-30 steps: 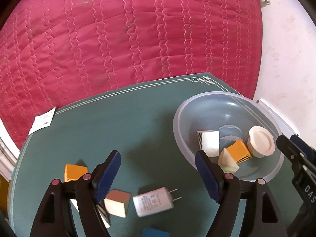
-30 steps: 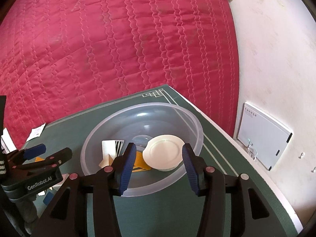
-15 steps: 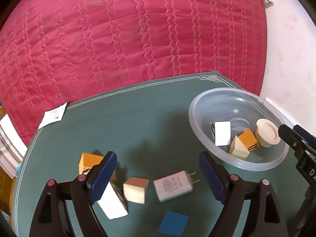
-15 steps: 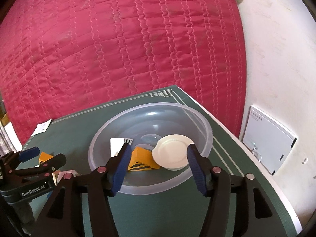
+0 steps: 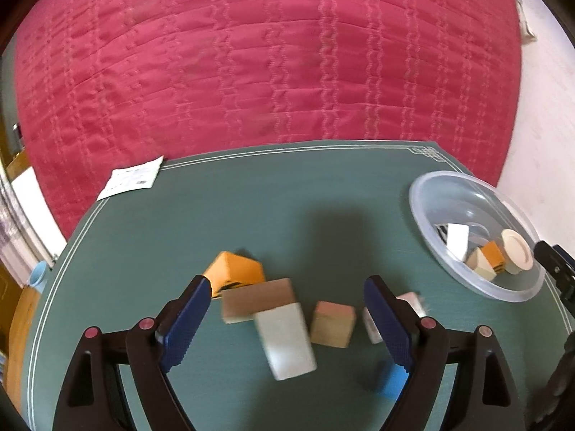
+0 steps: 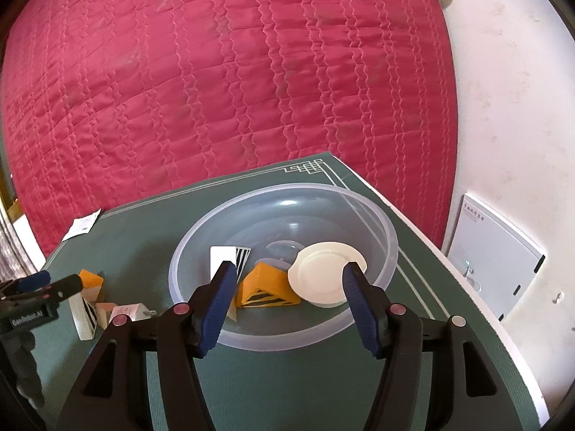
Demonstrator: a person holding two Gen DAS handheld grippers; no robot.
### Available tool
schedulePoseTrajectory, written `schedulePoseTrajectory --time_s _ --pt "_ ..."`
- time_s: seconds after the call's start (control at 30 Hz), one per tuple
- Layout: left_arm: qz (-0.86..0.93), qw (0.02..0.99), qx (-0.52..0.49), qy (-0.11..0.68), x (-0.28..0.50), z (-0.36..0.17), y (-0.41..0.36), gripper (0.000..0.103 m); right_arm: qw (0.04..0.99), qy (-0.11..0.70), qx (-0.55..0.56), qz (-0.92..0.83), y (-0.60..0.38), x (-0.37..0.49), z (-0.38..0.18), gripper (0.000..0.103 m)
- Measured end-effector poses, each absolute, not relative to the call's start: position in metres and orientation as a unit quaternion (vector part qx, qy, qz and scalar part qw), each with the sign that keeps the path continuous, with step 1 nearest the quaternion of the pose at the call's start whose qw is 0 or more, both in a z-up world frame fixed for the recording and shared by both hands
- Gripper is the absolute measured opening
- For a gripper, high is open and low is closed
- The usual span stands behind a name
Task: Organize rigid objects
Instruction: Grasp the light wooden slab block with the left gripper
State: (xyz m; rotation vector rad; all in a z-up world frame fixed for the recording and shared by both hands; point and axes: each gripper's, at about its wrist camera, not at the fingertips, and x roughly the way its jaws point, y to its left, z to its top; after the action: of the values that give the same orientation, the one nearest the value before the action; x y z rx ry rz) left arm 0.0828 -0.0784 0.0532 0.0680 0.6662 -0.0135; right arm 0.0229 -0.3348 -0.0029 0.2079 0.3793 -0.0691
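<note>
A red quilted bedspread (image 6: 230, 82) fills the background behind the green table mat (image 5: 251, 197). On the mat's right sits a clear plastic bowl (image 6: 390, 240) holding a round cream lid (image 6: 325, 273), an orange striped wedge (image 6: 267, 289) and a white striped block (image 6: 221, 256). The right gripper (image 6: 289, 305) hovers at its near rim, jaws spread and empty. The left gripper (image 5: 285, 323), also spread and empty, hangs over loose pieces: an orange block (image 5: 233, 274), white block (image 5: 285, 341), tan cube (image 5: 332, 323) and blue tile (image 5: 393, 384).
</note>
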Motion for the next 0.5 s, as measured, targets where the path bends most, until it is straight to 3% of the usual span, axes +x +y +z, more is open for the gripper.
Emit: schedulePoseTrajectory --time_s 0.5 --pt "0.028 0.936 -0.024 0.349 0.079 0.043 -0.026 0.089 0.982 0.182 0.054 0.016 -0.302 0.01 -0.002 0.063"
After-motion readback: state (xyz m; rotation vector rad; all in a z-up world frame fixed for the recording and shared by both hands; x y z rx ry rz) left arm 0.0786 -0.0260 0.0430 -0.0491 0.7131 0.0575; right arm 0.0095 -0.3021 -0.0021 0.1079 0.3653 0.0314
